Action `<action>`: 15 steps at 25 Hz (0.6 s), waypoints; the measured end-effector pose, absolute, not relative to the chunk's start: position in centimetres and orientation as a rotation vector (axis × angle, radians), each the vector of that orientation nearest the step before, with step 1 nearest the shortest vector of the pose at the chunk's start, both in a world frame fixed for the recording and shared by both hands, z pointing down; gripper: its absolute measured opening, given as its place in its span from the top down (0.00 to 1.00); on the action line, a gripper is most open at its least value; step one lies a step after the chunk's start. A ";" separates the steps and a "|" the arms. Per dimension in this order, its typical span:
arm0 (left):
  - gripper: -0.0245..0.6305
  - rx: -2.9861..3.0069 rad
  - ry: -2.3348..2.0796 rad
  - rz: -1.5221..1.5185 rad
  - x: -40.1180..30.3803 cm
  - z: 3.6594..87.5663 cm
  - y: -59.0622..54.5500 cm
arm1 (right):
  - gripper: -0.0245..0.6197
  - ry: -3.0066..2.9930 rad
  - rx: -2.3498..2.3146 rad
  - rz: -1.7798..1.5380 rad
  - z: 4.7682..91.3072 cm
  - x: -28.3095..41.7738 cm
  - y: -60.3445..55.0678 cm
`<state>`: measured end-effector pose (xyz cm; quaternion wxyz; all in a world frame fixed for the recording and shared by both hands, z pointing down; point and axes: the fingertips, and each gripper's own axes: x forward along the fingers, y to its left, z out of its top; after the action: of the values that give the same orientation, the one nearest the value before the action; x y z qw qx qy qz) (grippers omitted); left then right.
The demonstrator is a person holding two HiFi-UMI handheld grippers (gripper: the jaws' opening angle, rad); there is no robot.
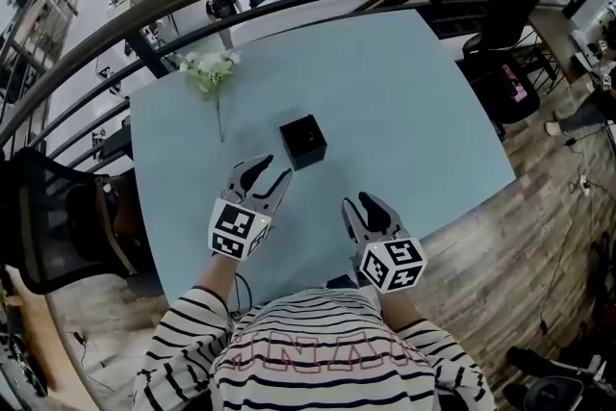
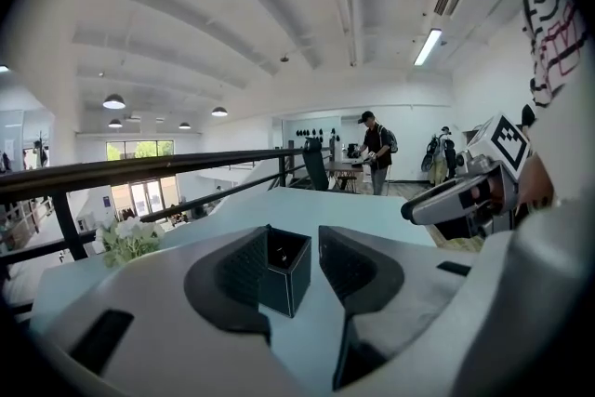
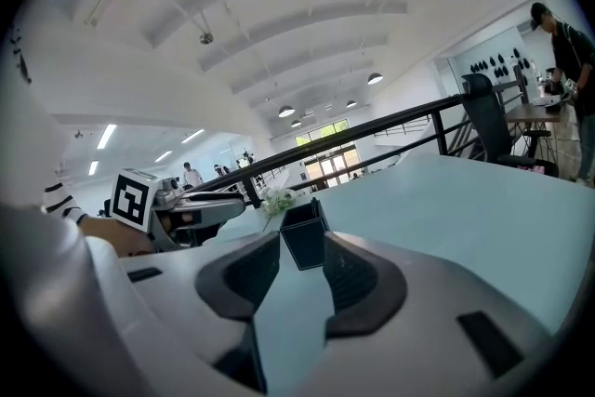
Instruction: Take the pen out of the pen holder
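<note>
The pen holder (image 1: 303, 141) stands upright ahead of both grippers, nearer the left gripper (image 1: 268, 176) than the right gripper (image 1: 360, 207); both have jaws apart, empty; the pen is perhaps inside, hardly visible.

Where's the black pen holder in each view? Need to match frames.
Head view: pen holder just above centre.
Left gripper view: pen holder lower centre.
Right gripper view: pen holder centre, slightly low.
Shared landmark: white flowers, left of it in all three.
</note>
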<state>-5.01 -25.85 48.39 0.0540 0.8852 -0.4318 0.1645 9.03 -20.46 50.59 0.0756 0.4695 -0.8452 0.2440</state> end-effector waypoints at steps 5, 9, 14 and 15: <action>0.74 2.701 -1.304 0.587 -3.8 49.0 -28.4 | 0.73 -2.543 1.379 0.747 50.9 10.0 -21.6; 0.73 2.721 -1.293 0.672 -2.9 49.6 -30.4 | 0.73 -2.547 1.373 0.755 51.2 11.0 -22.5; 0.72 2.757 -1.275 0.817 -1.9 50.3 -33.0 | 0.73 -2.548 1.364 0.763 51.6 12.1 -23.6; 0.71 2.764 -1.266 0.848 -1.7 50.4 -33.5 | 0.73 -2.548 1.364 0.766 51.6 12.4 -23.8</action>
<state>-1.72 -33.47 50.42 -0.0072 0.8757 -0.4010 0.2688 12.40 -23.76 51.60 0.0759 0.4548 -0.8498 0.2553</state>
